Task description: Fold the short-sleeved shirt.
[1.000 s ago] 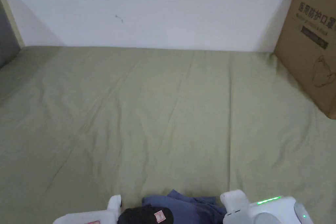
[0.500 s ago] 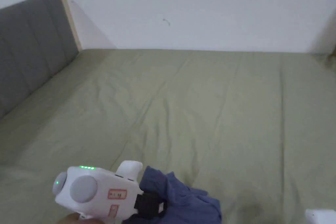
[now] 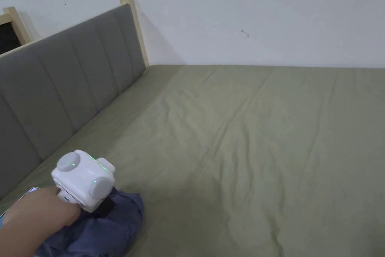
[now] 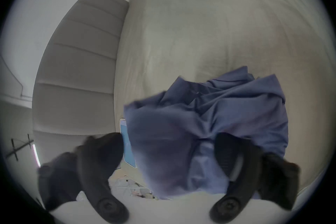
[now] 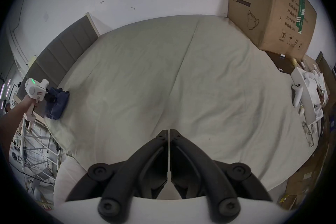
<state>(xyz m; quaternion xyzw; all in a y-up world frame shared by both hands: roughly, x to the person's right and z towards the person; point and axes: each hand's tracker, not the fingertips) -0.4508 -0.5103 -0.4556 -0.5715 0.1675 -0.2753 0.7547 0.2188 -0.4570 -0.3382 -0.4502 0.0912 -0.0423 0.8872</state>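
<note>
The blue short-sleeved shirt [image 3: 112, 227] lies bunched in a heap at the near left corner of the bed, close to the headboard. My left gripper [image 3: 106, 206] is on top of it, held by a hand, with its black tips buried in the cloth. In the left gripper view, the left gripper [image 4: 166, 137] stands open, jaws wide apart, and blurred folds of the shirt [image 4: 227, 106] lie between and beyond them. From the right gripper view, the shirt [image 5: 58, 102] and left gripper [image 5: 48, 96] are far to the left. My right gripper [image 5: 169, 130] is shut on nothing, above the bed's near edge.
An olive sheet [image 3: 244, 137] covers the bed. A grey padded headboard [image 3: 75, 81] runs along the left side. A phone [image 4: 127, 142] lies beside the shirt. A big cardboard box [image 5: 269, 9] stands at the far right corner, and a white controller [image 5: 297, 95] lies near clutter there.
The head camera has swung left. My left gripper has carried the shirt from the middle of the bed's front edge to the corner by the headboard. The right gripper has stayed behind.
</note>
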